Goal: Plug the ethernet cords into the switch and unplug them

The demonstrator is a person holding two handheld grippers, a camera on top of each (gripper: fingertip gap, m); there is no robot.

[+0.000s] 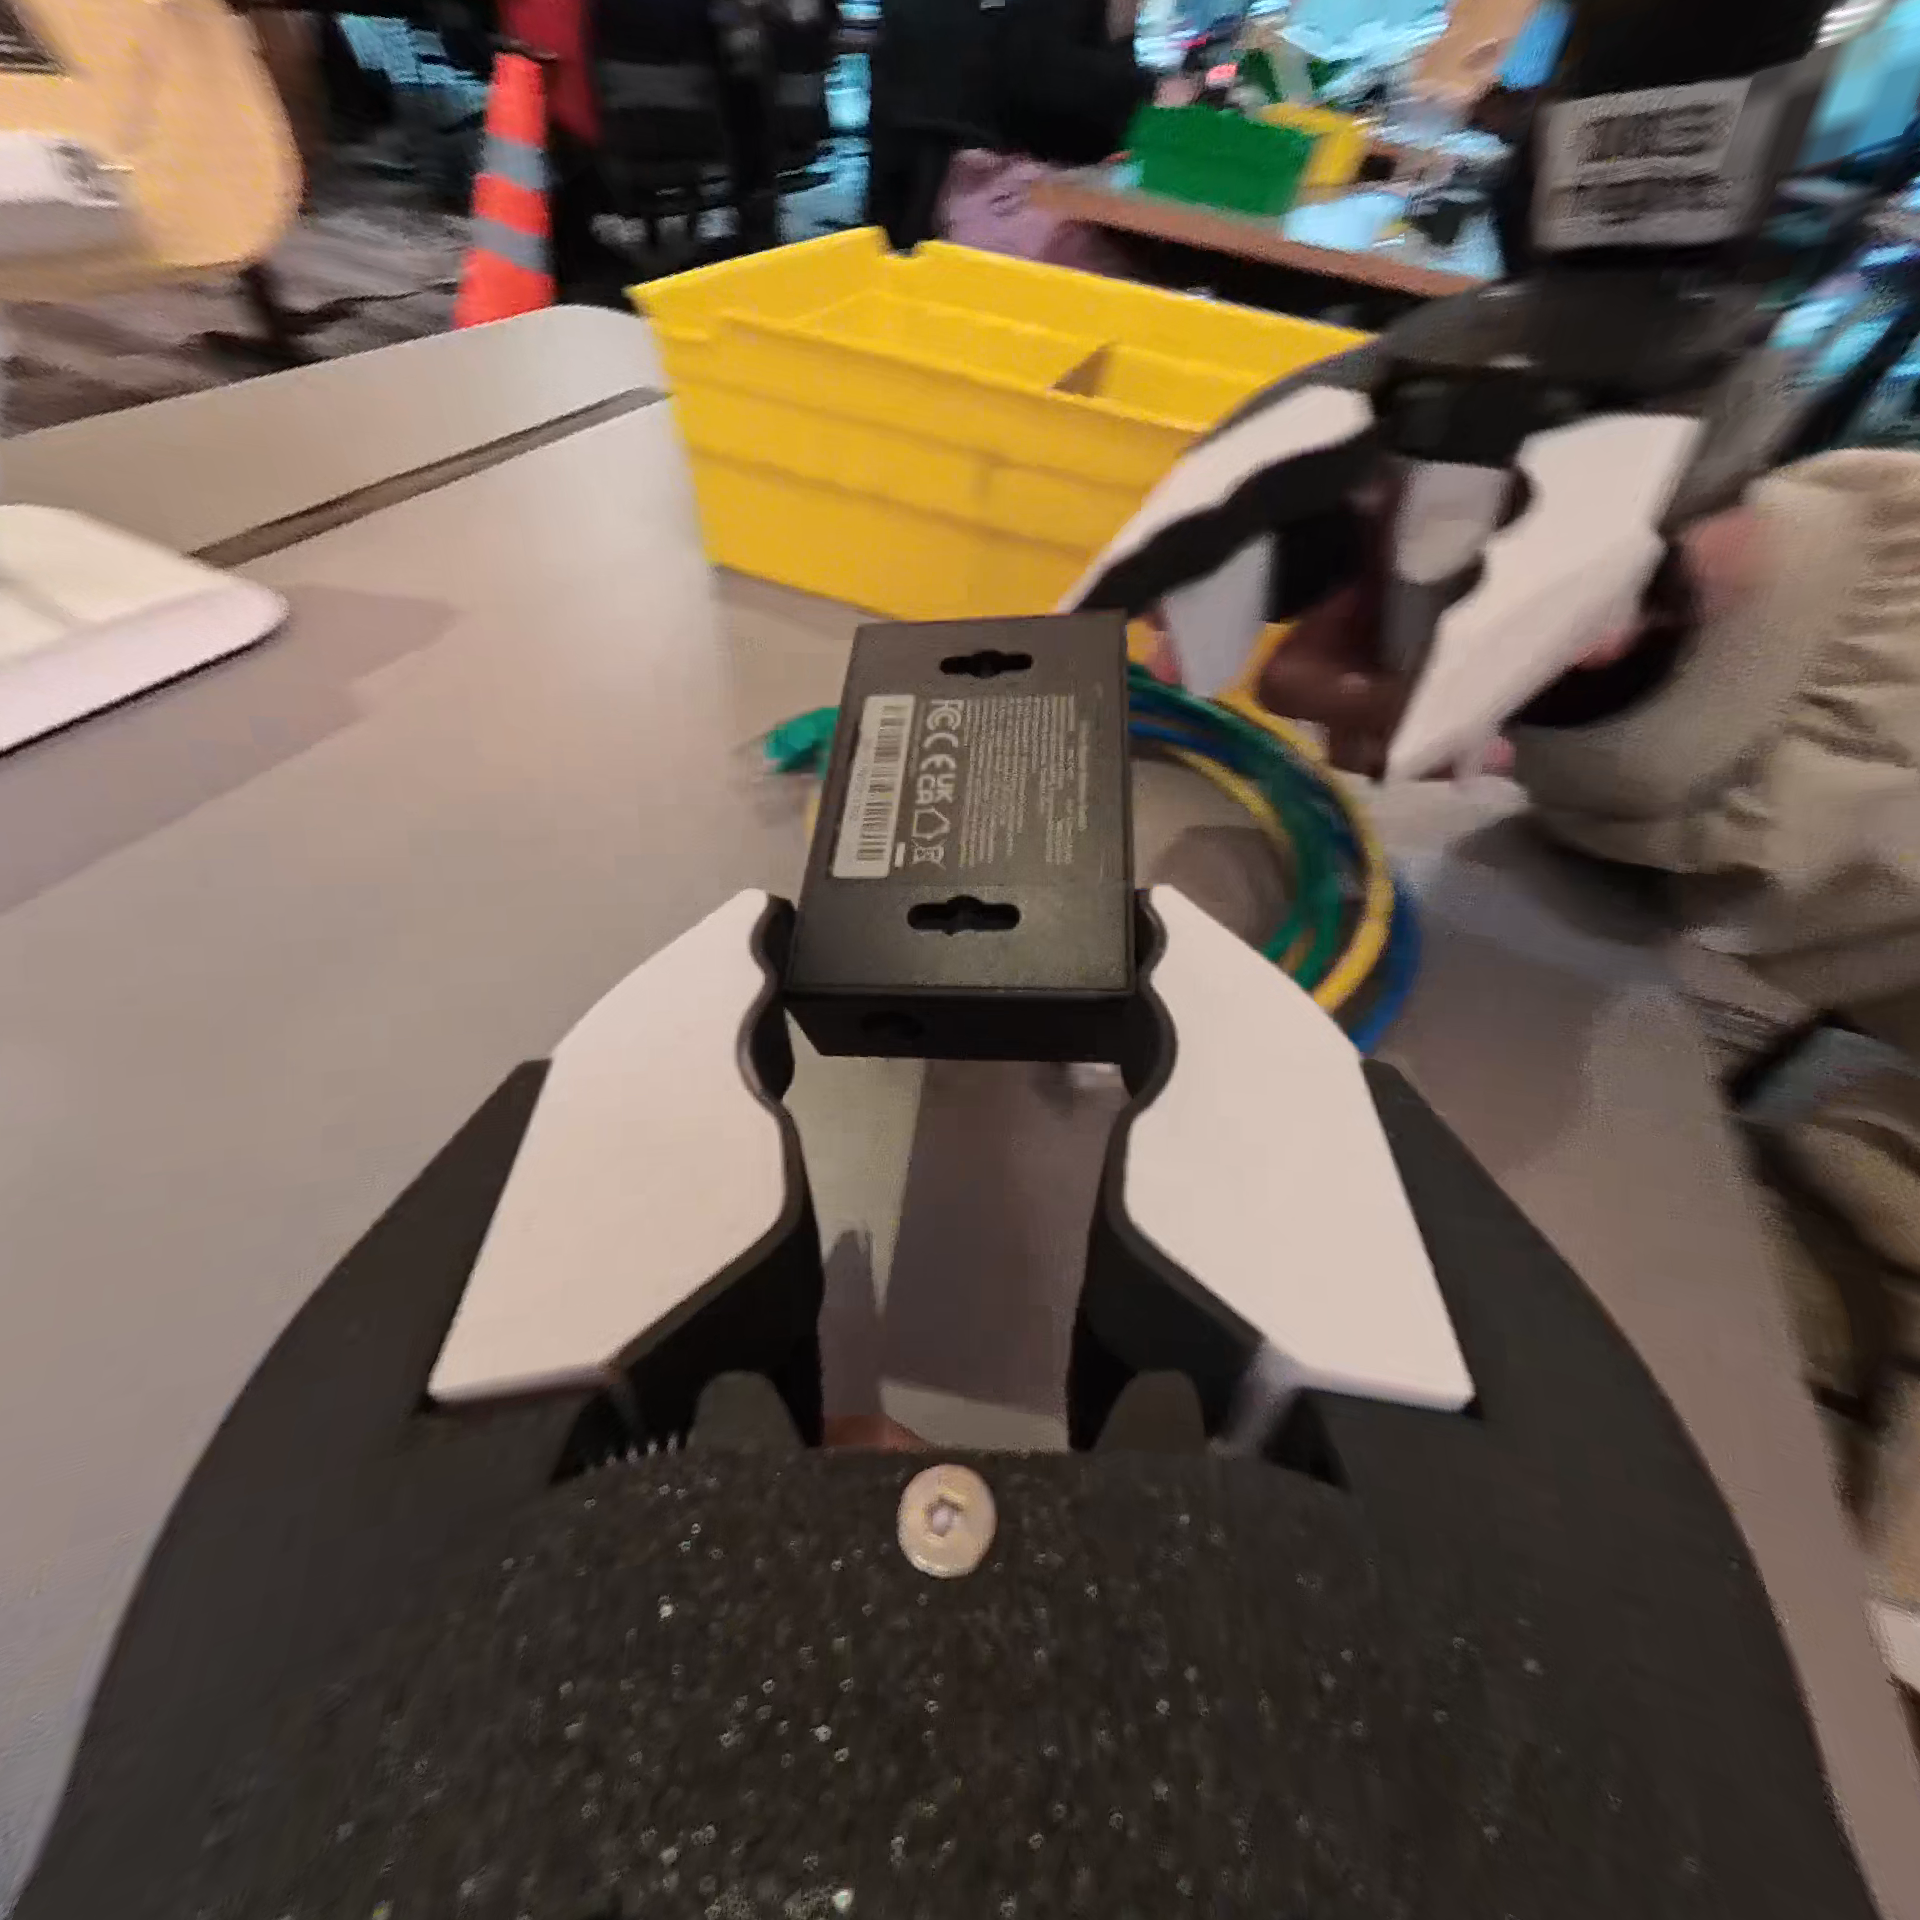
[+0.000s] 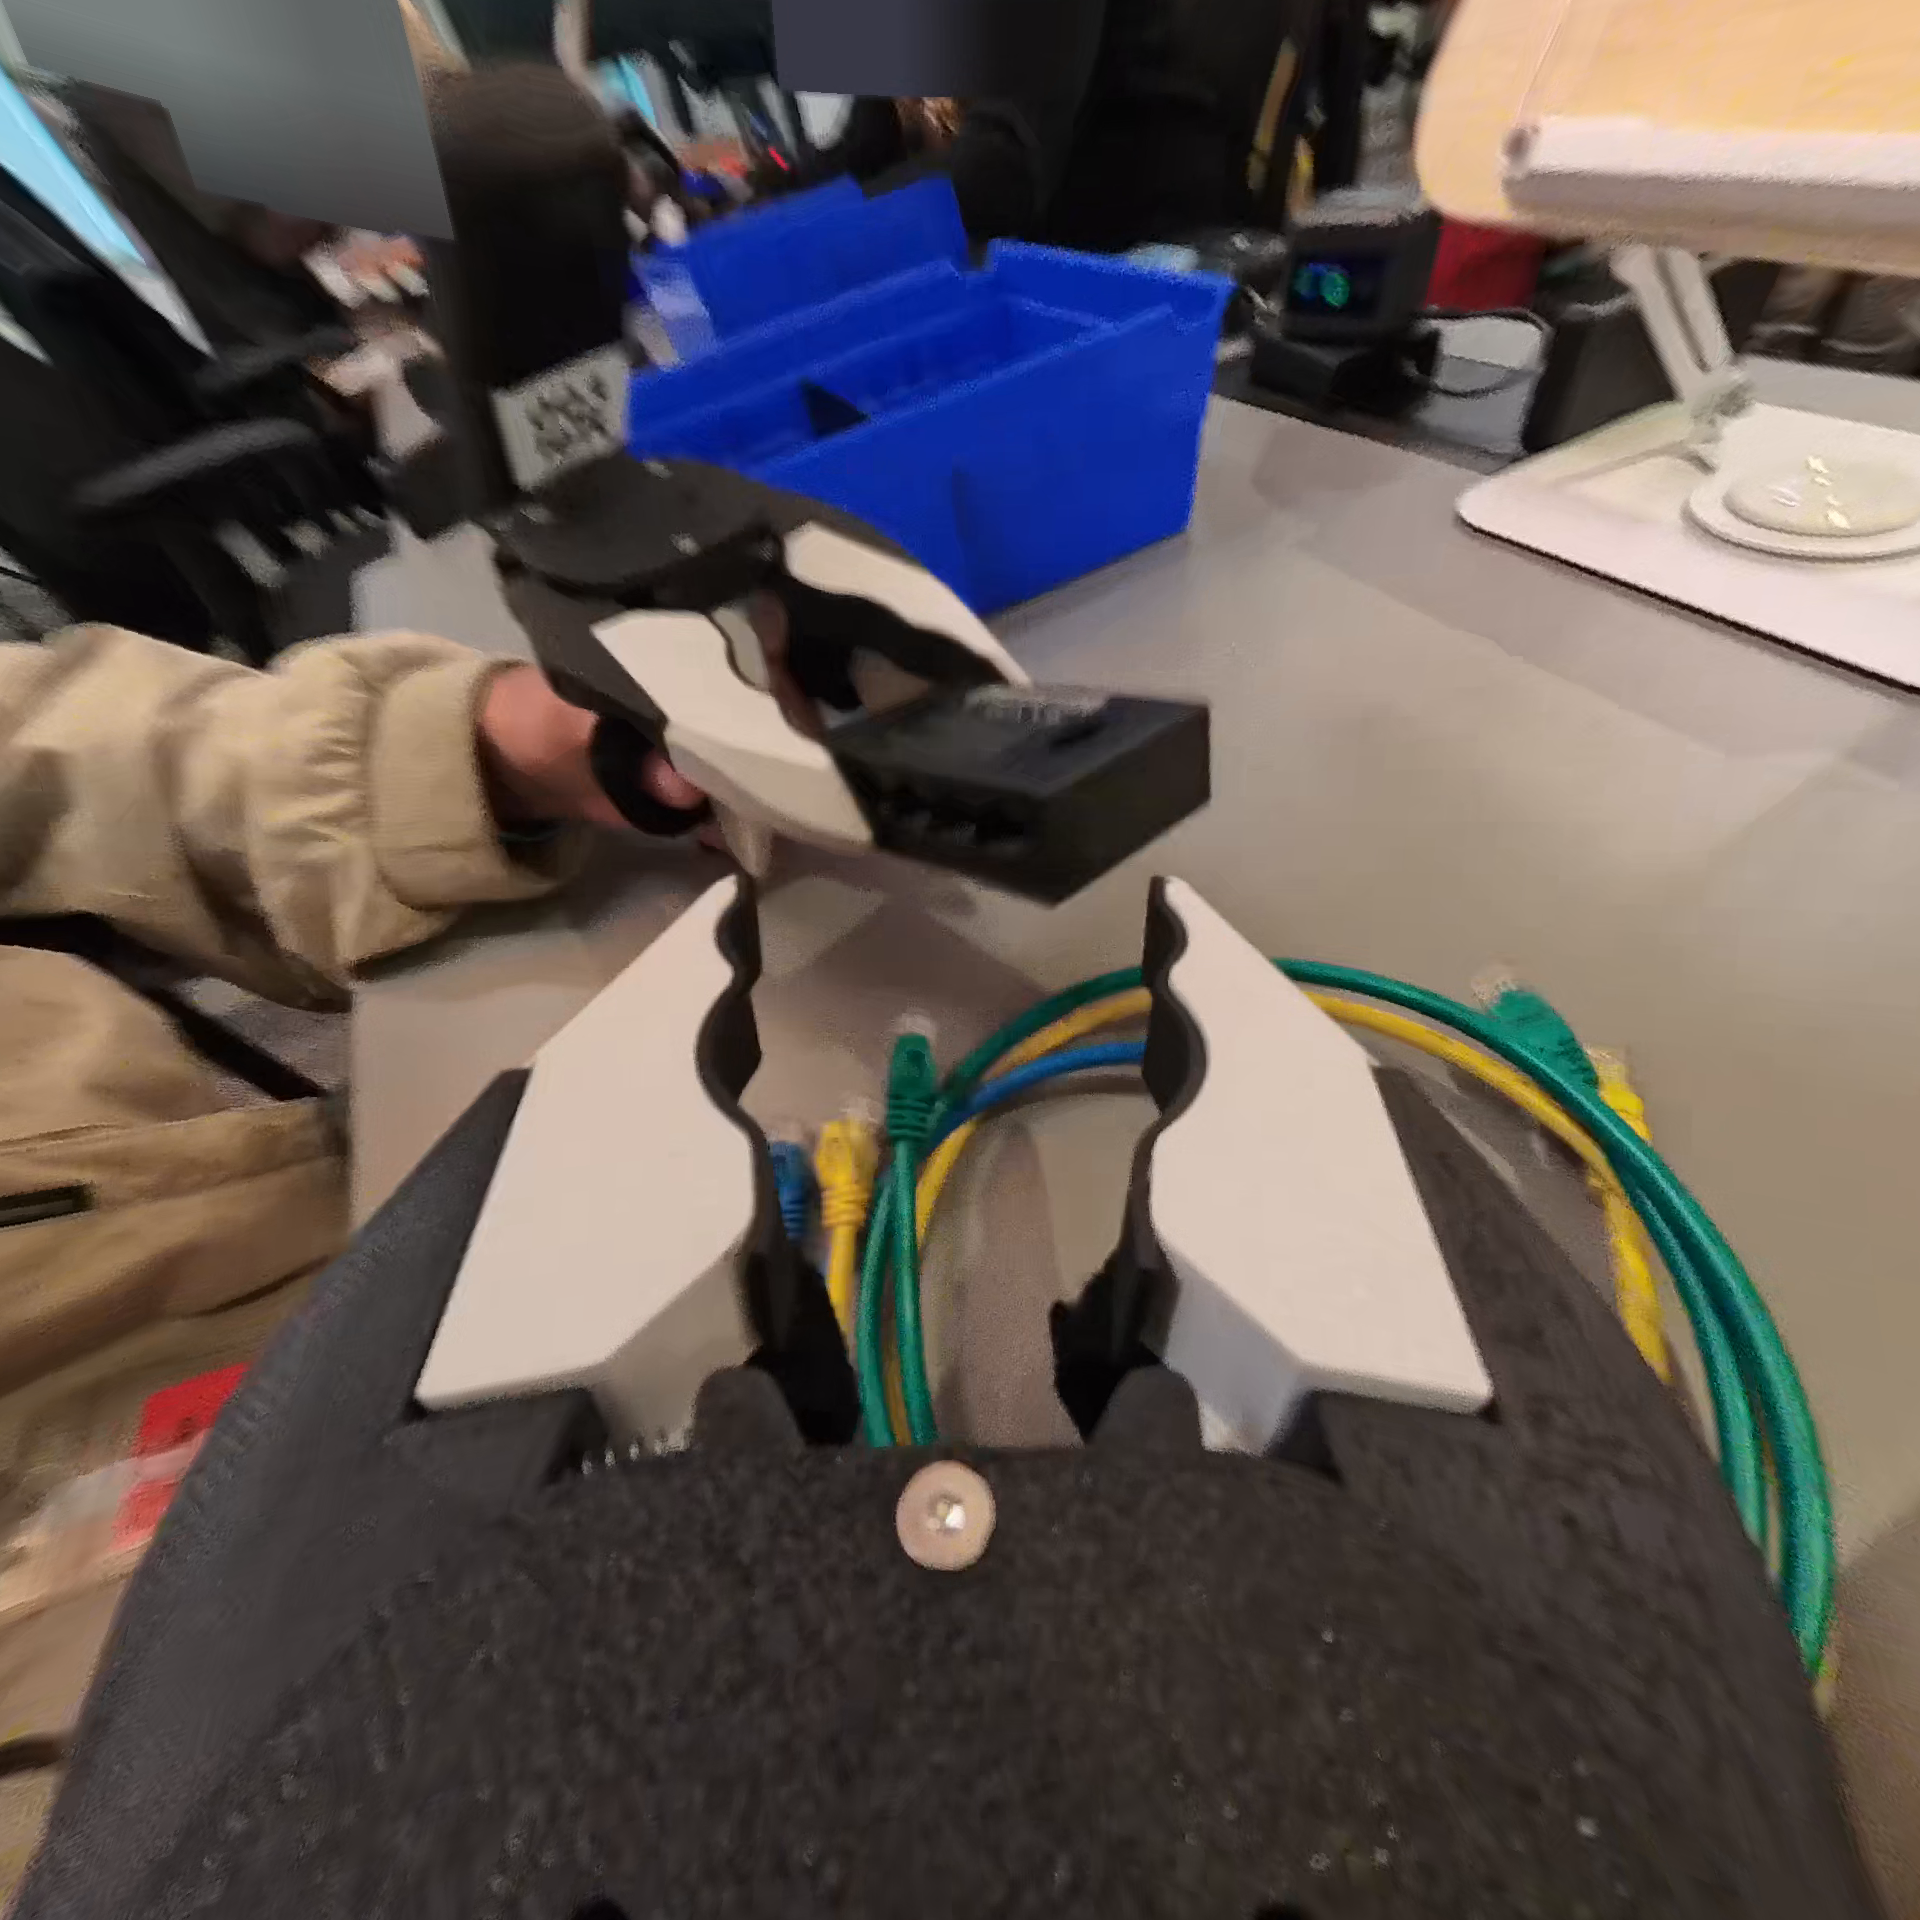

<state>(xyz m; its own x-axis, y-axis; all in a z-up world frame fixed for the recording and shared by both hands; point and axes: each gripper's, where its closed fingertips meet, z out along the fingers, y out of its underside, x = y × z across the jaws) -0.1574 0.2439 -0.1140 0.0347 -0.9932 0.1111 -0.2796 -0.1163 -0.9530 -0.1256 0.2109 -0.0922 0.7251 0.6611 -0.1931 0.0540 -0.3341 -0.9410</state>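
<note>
My left gripper [image 1: 961,935] is shut on the near end of a black ethernet switch [image 1: 977,821]. It holds the switch above the grey table, with the labelled underside up. In the right wrist view the left gripper [image 2: 935,748] holds the switch [image 2: 1039,790] with its port side facing the camera. My right gripper [image 2: 951,914] is open and empty, just above a coil of green, yellow and blue ethernet cords [image 2: 1039,1049]. A green plug [image 2: 909,1081], a yellow plug [image 2: 844,1174] and a blue plug [image 2: 790,1184] lie loose between its fingers. No cord is in the switch.
A yellow bin [image 1: 935,416] stands behind the switch and a blue bin [image 2: 935,416] at the far side. A white lamp base [image 2: 1714,540] sits at the table's right. A person's tan sleeve [image 2: 208,779] is at the left. The cords [image 1: 1340,894] lie right of the switch.
</note>
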